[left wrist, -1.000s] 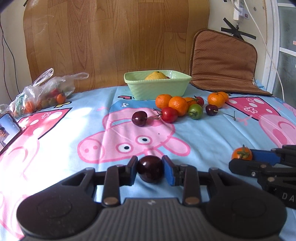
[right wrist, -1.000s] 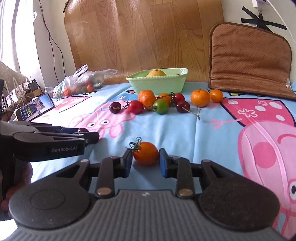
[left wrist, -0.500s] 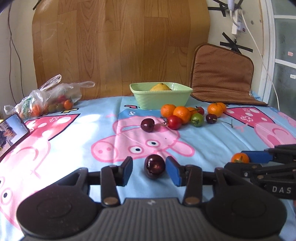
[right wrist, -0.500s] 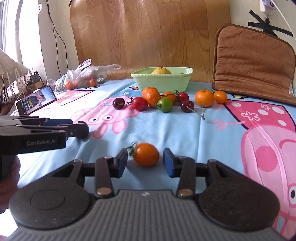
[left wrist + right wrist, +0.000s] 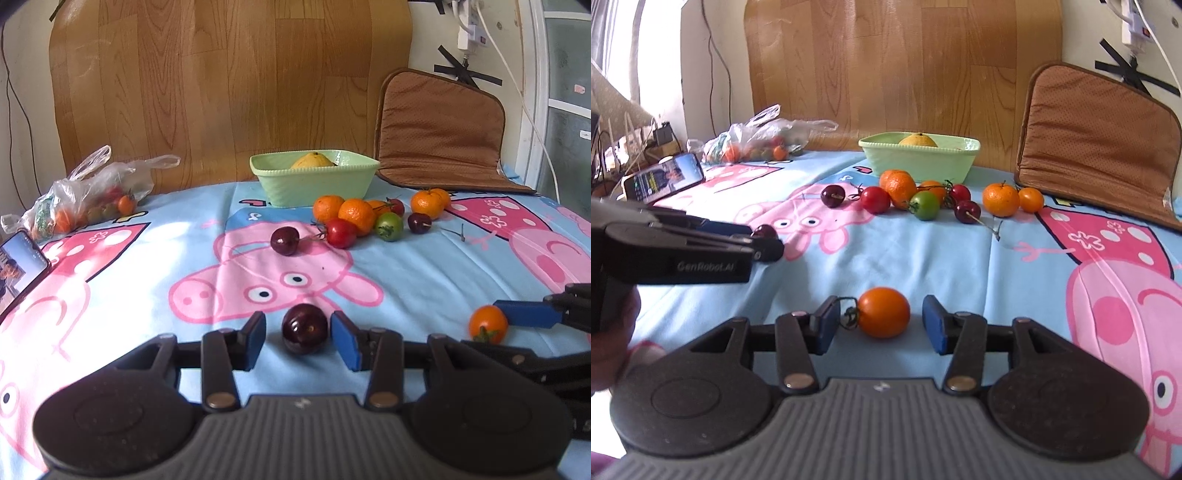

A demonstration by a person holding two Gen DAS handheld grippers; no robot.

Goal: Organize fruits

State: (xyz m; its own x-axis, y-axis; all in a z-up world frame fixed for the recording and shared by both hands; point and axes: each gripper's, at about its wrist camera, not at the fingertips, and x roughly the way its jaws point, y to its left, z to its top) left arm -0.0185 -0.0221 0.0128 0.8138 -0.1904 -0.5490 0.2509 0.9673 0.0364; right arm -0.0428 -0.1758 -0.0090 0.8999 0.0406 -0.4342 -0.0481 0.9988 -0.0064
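A dark cherry [image 5: 304,328] lies on the cartoon-pig cloth between the blue pads of my left gripper [image 5: 299,325], which is open with a gap on both sides. An orange tomato [image 5: 884,312] with a green stem rests on the cloth between the pads of my right gripper [image 5: 881,314]; its jaws are opening and touch nothing. Farther back stands a green bowl [image 5: 314,184] holding a yellow fruit. In front of it is a cluster of oranges, tomatoes and cherries [image 5: 356,216]. Each gripper shows at the edge of the other's view.
A plastic bag of fruit [image 5: 88,199] and a lit phone [image 5: 18,258] sit at the left. A brown cushion [image 5: 439,129] leans at the back right, against a wooden board. A person's hand [image 5: 613,354] holds the left gripper's handle.
Both grippers were shut on their fruit a second ago. Both have opened since, leaving the cherry and the orange tomato resting on the cloth between the pads.
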